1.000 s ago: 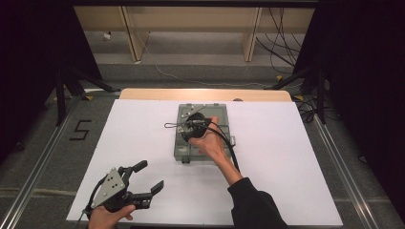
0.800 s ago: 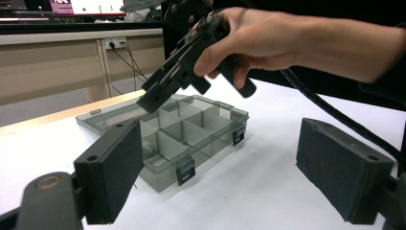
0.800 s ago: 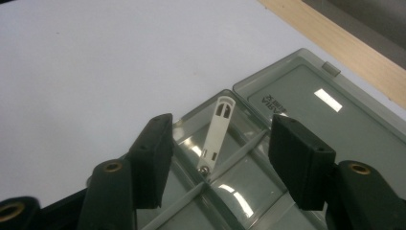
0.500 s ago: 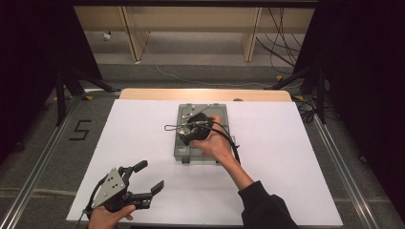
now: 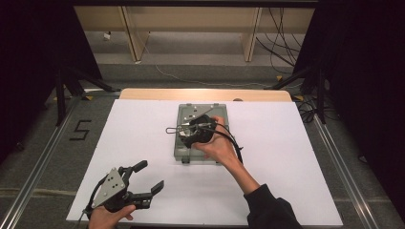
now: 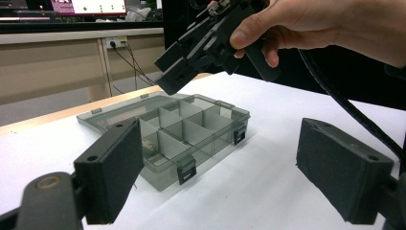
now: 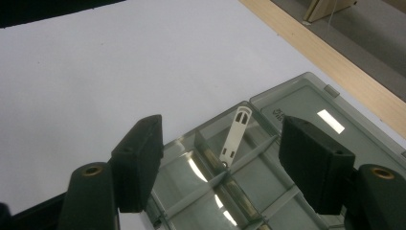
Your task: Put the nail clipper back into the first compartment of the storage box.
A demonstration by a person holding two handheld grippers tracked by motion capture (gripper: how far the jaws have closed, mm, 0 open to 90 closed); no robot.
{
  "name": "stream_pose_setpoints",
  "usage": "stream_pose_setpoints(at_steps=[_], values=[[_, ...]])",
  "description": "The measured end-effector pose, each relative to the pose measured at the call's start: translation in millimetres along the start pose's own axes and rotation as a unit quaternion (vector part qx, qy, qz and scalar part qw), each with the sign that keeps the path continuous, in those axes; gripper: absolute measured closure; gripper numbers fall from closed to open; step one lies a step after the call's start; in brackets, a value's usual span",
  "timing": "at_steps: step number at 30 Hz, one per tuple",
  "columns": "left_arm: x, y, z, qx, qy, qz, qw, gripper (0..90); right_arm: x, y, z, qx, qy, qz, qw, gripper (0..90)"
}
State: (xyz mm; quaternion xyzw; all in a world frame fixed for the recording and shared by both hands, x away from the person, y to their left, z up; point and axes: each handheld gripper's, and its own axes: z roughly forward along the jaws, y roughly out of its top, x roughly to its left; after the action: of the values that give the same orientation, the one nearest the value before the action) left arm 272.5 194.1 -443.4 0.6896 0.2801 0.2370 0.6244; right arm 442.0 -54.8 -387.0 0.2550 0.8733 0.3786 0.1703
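Note:
A smoky-grey clear compartment box [image 5: 184,151] lies open mid-table, its lid [image 7: 313,108] folded flat on the far side. A person's hand holds my right gripper [image 5: 190,133] just above the box. In the right gripper view this gripper [image 7: 222,146] is open, with nothing between its jaws. Below them a thin white slotted strip [image 7: 233,138] leans tilted against a divider in one compartment. My left gripper [image 5: 150,175] rests open near the table's front left corner, well apart from the box. The left gripper view looks between its open jaws [image 6: 227,163] at the box [image 6: 191,127] and the right gripper [image 6: 201,45] over it.
White paper [image 5: 296,157] covers the table, with a wooden edge [image 5: 205,94] at the far side. A black cable [image 5: 236,145] trails from the right gripper along the forearm. Metal rails [image 5: 43,162] run along the floor on both sides.
The right hand and its gripper have shifted slightly toward the near side over the box. The left gripper has stayed put.

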Motion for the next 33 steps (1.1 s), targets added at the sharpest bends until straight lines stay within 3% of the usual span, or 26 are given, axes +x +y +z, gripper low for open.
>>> stream_pose_setpoints(at_steps=[4, 6, 8, 12, 15, 16, 17, 18, 26, 33], values=[[-0.8, -1.2, 0.2, 0.003, 0.005, -0.01, 0.9999, 15.9, -0.6, -2.9, -5.4, -0.003, -0.003, -0.001, 1.0, 30.6], [0.8, -0.7, 1.0, -0.001, 0.003, 0.003, 1.0, 15.9, 0.0, -4.6, -8.4, -0.01, -0.002, 0.0, 0.9999, 30.5], [-1.4, -1.2, 0.4, 0.003, 0.0, -0.011, 0.9999, 15.9, 1.2, -6.8, -11.1, -0.018, -0.005, 0.002, 0.9998, 30.4], [-2.5, -0.9, -0.5, 0.005, 0.0, -0.015, 0.9999, 15.9, 1.2, -10.1, -19.0, -0.024, 0.001, 0.001, 0.9997, 28.9], [-2.6, -0.3, -1.1, 0.003, -0.001, -0.013, 0.9999, 15.9, 1.8, -13.8, -25.1, -0.029, 0.008, 0.004, 0.9995, 27.9], [0.2, 0.5, -0.4, -0.003, 0.004, 0.002, 1.0, 15.9, 1.9, -15.4, -27.1, -0.034, 0.009, 0.005, 0.9994, 27.9], [1.3, 0.3, 1.0, -0.012, 0.002, 0.005, 0.9999, 15.9, 1.1, -18.2, -30.9, -0.036, 0.013, 0.007, 0.9993, 27.9], [-0.8, -0.1, 0.0, -0.004, -0.001, -0.007, 1.0, 15.9, 1.1, -18.2, -30.9, -0.036, 0.013, 0.007, 0.9993, 27.9], [-1.0, 0.4, -0.2, -0.003, 0.0, -0.003, 1.0, 15.9, 0.4, -22.6, -44.1, -0.054, 0.01, 0.016, 0.9984, 27.1], [-1.2, 0.5, -0.3, -0.002, 0.0, -0.003, 1.0, 15.9, 2.6, -26.4, -50.2, -0.066, 0.007, 0.005, 0.9978, 27.1]])
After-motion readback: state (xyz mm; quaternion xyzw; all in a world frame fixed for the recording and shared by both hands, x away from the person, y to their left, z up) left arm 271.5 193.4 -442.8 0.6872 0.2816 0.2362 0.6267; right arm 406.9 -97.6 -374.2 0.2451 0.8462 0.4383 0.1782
